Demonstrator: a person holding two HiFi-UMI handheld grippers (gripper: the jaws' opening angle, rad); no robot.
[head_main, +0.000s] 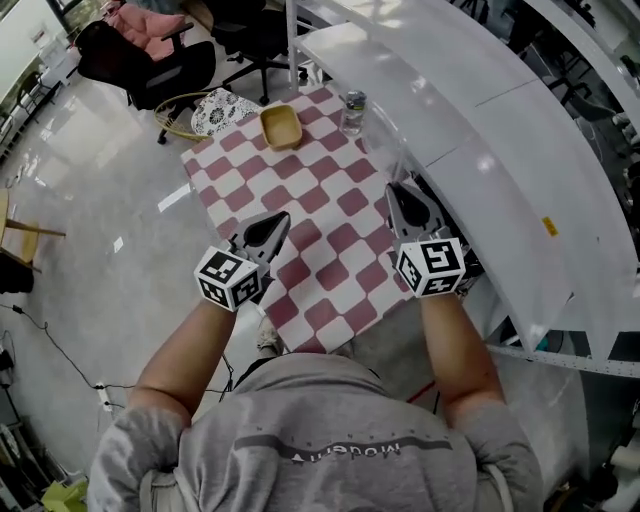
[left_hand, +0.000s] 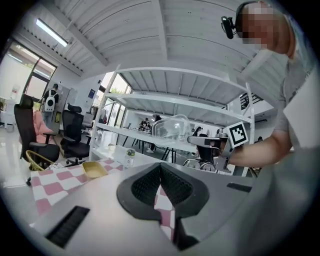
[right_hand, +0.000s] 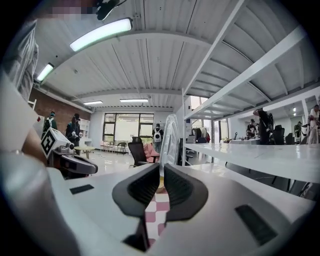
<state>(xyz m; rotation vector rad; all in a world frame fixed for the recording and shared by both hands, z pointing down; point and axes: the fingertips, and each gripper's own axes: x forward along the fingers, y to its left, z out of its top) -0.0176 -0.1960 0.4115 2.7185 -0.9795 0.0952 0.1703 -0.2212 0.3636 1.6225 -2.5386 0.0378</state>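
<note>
we held the right gripper (head_main: 402, 198) at the 3 o'clock edge of the checked cloth (head_main: 320, 270), close under the white shelf (head_main: 500, 150). its fingers were pinched narrow on the thin wall of a clear plastic container (left_hand: 172, 129). in the right gripper view the wall stood edge-on between the pads, rising toward 12 o'clock. from the left gripper view the container hung in the air above the cloth, its hollow body jutting sideways from the jaws. we judged that a grip on the rim alone suited so light and thin a thing, since the body was too broad for the jaws to span.

the left gripper (head_main: 270, 226) hovered over the 9 o'clock side of the cloth, well apart from the container. its fingers were together at the tips with nothing between them, only the checks showing through the slit below. it touched nothing.

at 12 o'clock, on the far end of the cloth, lay a yellow dish (head_main: 281, 126). a small jar (head_main: 352, 112) stood near it at about 1 o'clock, beside the shelf post. an office chair (head_main: 150, 60) stood on the floor beyond, at 11 o'clock.
</note>
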